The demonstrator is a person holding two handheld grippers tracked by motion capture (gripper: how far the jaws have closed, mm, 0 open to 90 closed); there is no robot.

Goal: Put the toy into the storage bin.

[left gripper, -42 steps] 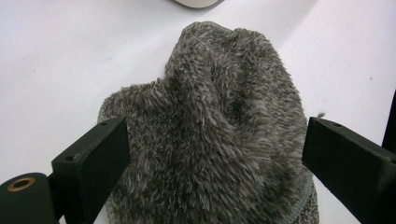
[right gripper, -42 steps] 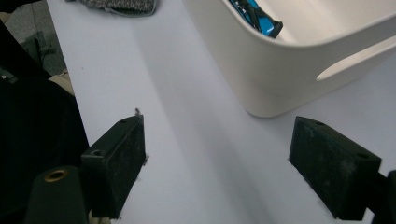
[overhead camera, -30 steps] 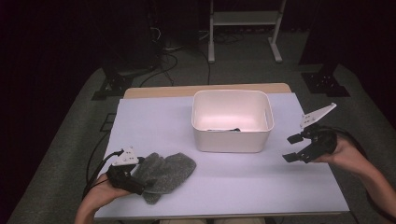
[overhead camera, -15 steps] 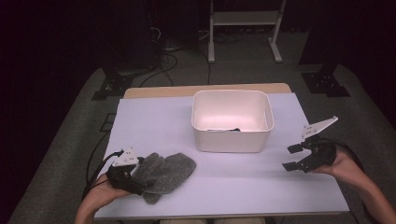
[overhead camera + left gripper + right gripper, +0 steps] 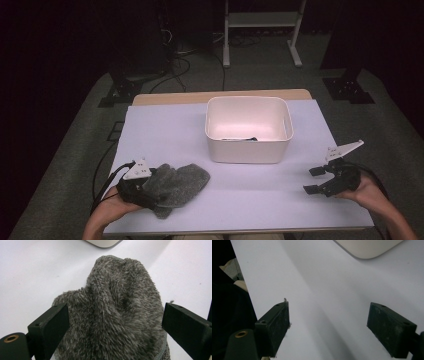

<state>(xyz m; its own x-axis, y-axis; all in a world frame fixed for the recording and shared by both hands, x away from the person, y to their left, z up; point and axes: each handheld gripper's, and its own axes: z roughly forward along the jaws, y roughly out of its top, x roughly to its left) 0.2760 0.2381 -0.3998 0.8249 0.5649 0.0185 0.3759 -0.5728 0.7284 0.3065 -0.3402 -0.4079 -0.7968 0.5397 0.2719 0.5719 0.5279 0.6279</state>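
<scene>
A grey fluffy cloth [image 5: 180,181] lies bunched on the white table [image 5: 165,135] at the front left. My left gripper [image 5: 146,189] sits at its near end. In the left gripper view the cloth [image 5: 117,310] fills the gap of the left gripper [image 5: 115,322], whose jaws stand wide on either side of it, open. My right gripper [image 5: 312,180] hovers low over bare table at the front right, open, with nothing between its jaws [image 5: 328,325].
A white plastic bin [image 5: 248,152] stands at the middle back of the table, with a small dark item [image 5: 240,138] on its floor. Its corner shows in the right gripper view [image 5: 367,248]. Dark floor, cables and a stand lie beyond.
My right gripper has come back toward the front edge and lower over the table. The left gripper and the cloth have stayed put.
</scene>
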